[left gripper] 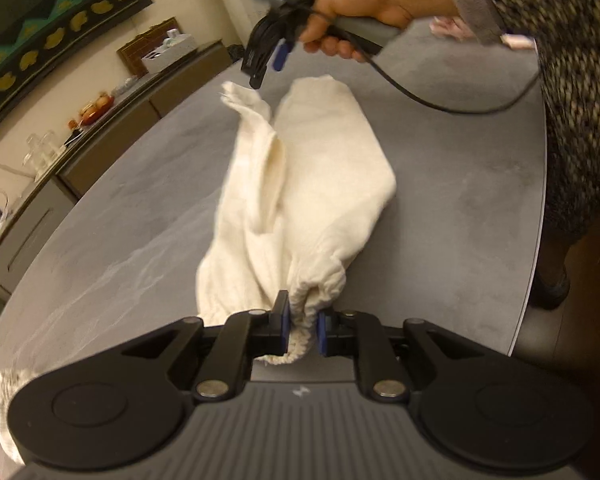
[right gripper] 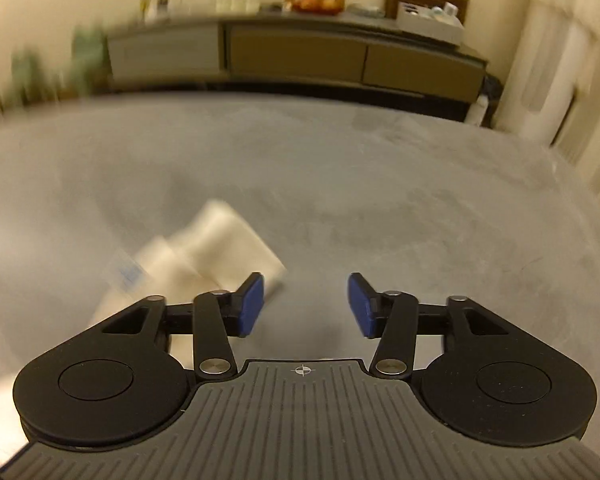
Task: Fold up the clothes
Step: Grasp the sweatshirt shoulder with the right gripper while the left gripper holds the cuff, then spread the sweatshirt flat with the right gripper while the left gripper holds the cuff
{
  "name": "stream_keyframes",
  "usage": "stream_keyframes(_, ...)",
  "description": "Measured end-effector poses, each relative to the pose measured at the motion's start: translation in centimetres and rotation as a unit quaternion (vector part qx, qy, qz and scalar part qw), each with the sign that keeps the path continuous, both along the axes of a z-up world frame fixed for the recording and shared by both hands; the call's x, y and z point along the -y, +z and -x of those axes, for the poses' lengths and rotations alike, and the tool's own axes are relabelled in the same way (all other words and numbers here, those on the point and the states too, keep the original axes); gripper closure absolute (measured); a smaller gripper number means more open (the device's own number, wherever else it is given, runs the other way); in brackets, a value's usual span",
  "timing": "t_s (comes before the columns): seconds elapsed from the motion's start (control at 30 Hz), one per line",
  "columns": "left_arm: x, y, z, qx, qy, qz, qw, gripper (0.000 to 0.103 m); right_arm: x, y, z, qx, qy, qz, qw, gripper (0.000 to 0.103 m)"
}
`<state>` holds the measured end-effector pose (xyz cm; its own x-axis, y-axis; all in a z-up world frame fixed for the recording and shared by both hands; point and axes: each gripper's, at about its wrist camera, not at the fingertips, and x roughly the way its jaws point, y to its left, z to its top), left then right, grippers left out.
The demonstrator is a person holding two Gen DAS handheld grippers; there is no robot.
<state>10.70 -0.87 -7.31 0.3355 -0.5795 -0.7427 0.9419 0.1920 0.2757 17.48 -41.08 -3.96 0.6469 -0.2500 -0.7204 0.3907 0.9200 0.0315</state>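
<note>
A cream garment [left gripper: 316,168], apparently a pair of trousers with a gathered elastic waistband, lies on the grey tabletop [left gripper: 460,184]. Its long axis runs from the waistband, nearest the left wrist camera, away toward the far end of the tabletop, where the two legs end side by side. The right-hand leg lies flat and broad; the left-hand one is twisted and raised along a ridge, its frayed hem lifted off the surface. In the right wrist view the garment [right gripper: 220,248] shows only as a blurred pale shape with a small label, low and left of centre.

The left gripper [left gripper: 303,328] is clenched on the bunched waistband, the blue pads pressing the elastic from both sides. The right gripper [left gripper: 266,62] hangs just above the far hem of the twisted leg, held by a hand [left gripper: 364,4] in a grey cuff and speckled sleeve, a black cable trailing from its handle; in its own camera the right gripper [right gripper: 306,306] stands released, the blue pads well apart with bare tabletop [right gripper: 380,184] between them.

Beyond the garment, past the far edge of the tabletop, a long low sideboard [right gripper: 300,60] with brown and grey fronts stands against a cream wall. On it sit a red bowl of fruit [right gripper: 318,2], clear glassware, and a white box [right gripper: 430,20] before a dark wooden frame. A dark wall hanging [left gripper: 40,32] with green and yellow shapes hangs above the sideboard. Pale curtains [right gripper: 560,40] close off the room to the right of the sideboard.
</note>
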Motion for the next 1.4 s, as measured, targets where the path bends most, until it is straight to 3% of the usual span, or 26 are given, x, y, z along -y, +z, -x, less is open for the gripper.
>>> stream_keyframes(0.03,-0.8,0.6,-0.2,-0.016,0.001,0.008,0.9998,0.081,0.1,0.7,0.3,0.018,0.0,-0.04,0.999,0.03)
stream_keyframes(0.07,-1.8,1.1,-0.4,-0.025,0.002,0.02,0.9995,0.07,0.2,1.3,0.5,0.034,0.001,-0.081,0.996,0.019)
stream_keyframes(0.1,-2.7,1.6,-0.6,-0.033,0.003,0.032,0.9989,0.062,0.1,1.4,0.5,0.038,0.008,-0.121,0.992,0.015)
stream_keyframes(0.17,-3.8,2.3,-1.2,-0.043,0.017,0.059,0.9972,0.06,-0.2,1.2,0.2,0.032,0.02,-0.185,0.982,0.015)
stream_keyframes(0.23,-4.6,2.8,-2.1,-0.048,0.045,0.085,0.9942,0.055,-1.3,0.3,-0.6,0.01,0.03,-0.193,0.981,0.017)
stream_keyframes(0.27,-4.9,3.1,-2.5,-0.051,0.059,0.097,0.9922,0.048,-1.9,-0.2,-1.0,-0.007,0.029,-0.175,0.984,0.021)
stream_keyframes(0.33,-3.7,2.5,-4.6,-0.063,0.116,0.105,0.9857,0.048,-2.8,-1.4,-1.5,-0.032,0.023,-0.13,0.991,0.044)
stream_keyframes(0.43,-0.2,0.8,-7.2,-0.094,0.166,0.095,0.9771,0.06,-3.7,-1.6,-1.7,-0.03,0.028,-0.078,0.996,0.07)
stream_keyframes(0.47,1.0,0.1,-7.3,-0.093,0.168,0.08,0.9782,0.068,-4.0,-1.6,-1.7,-0.027,0.033,-0.075,0.996,0.087)
stream_keyframes(0.53,3.5,-1.3,-7.6,-0.088,0.17,0.047,0.9804,0.082,-4.3,-1.3,-1.5,-0.016,0.043,-0.08,0.996,0.094)
stream_keyframes(0.6,4.9,-2.5,-7.2,-0.067,0.169,0.025,0.9831,0.085,-4.1,0.3,-0.5,0.045,0.055,-0.107,0.992,0.098)
stream_keyframes(0.67,5.1,-2.7,-7.7,-0.026,0.205,0.01,0.9783,0.087,-3.5,2.2,0.8,0.117,0.067,-0.139,0.981,0.098)
stream_keyframes(0.73,5.4,-2.9,-8.2,0.015,0.244,-0.005,0.9697,0.088,-2.6,3.2,1.7,0.145,0.061,-0.135,0.978,0.098)
stream_keyframes(0.77,5.1,-2.6,-8.5,0.022,0.258,-0.002,0.9659,0.088,-2.2,3.5,2.2,0.154,0.057,-0.13,0.978,0.097)
stream_keyframes(0.83,4.6,-2.0,-9.1,0.03,0.286,0.007,0.9578,0.087,-1.7,1.4,2.0,0.1,0.024,-0.074,0.992,0.058)
stream_keyframes(0.87,4.3,-1.8,-9.4,0.035,0.3,0.011,0.9534,0.087,-1.4,0.0,1.8,0.062,0.005,-0.045,0.997,0.032)
stream_keyframes(0.9,4.1,-1.5,-9.7,0.039,0.313,0.015,0.9487,0.086,-1.0,-1.0,1.9,0.026,-0.01,-0.031,0.999,0.033)
stream_keyframes(0.97,3.5,-0.9,-10.3,0.048,0.34,0.023,0.9388,0.086,-0.3,-1.4,2.6,0.003,-0.028,-0.038,0.999,0.034)
stream_keyframes(1.03,3.7,-0.5,-9.3,0.027,0.3,0.042,0.9526,0.084,-0.5,0.1,4.0,0.029,-0.016,-0.055,0.998,0.034)
stream_keyframes(1.1,4.6,-1.1,-8.9,-0.003,0.262,0.035,0.9645,0.084,-1.5,1.4,5.4,0.038,0.028,-0.054,0.997,0.034)
stream_keyframes(1.2,5.7,-3.1,-9.4,0.009,0.263,0.022,0.9645,0.085,-4.2,0.8,6.6,-0.006,0.118,-0.051,0.992,0.037)
stream_keyframes(1.23,5.9,-3.2,-10.1,0.011,0.271,0.026,0.9622,0.085,-5.3,0.4,7.0,-0.027,0.147,-0.042,0.988,0.038)
stream_keyframes(1.3,6.3,-3.6,-12.4,0.047,0.327,0.019,0.9438,0.085,-7.7,-0.8,7.4,-0.062,0.184,0.0,0.981,0.034)
stream_keyframes(1.33,6.4,-3.8,-13.6,0.066,0.355,0.016,0.9324,0.085,-8.4,-1.2,8.0,-0.05,0.188,0.023,0.981,0.031)
stream_keyframes(1.4,7.1,-3.3,-14.7,0.055,0.377,0.011,0.9244,0.085,-8.4,-1.9,7.7,-0.042,0.185,0.009,0.982,0.02)
